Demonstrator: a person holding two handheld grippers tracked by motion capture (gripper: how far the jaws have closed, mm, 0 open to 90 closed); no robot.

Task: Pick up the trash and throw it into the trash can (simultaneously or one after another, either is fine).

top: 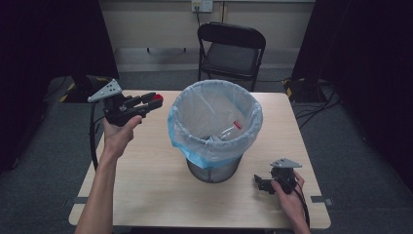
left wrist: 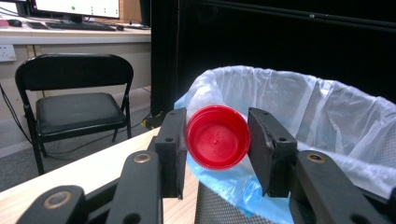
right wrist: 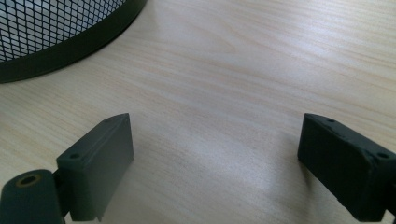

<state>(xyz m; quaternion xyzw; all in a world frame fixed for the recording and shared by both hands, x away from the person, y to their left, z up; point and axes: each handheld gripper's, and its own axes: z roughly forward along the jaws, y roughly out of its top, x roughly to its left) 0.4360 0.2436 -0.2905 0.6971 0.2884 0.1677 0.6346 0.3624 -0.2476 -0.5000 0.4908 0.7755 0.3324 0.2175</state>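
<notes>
A round red cap (left wrist: 217, 136) sits squeezed between the two pads of my left gripper (left wrist: 217, 149), its hollow side facing the camera. From above, that left gripper (top: 152, 102) is raised over the table's left side, pointing right toward the bin, with the red cap (top: 158, 99) at its tip. The mesh waste bin (top: 214, 168) stands mid-table, lined with a pale blue bag (top: 214, 119) that holds a clear plastic bottle (top: 229, 131) with a red cap. My right gripper (top: 259, 182) rests low at the table's front right, open, nothing between its fingers (right wrist: 100, 161).
The wooden table (top: 146, 195) has bare surface around the bin. The bin's black mesh base (right wrist: 56, 32) lies just ahead of the right gripper. A black folding chair (top: 231, 48) stands behind the table. Dark curtains flank both sides; cables lie on the floor at right.
</notes>
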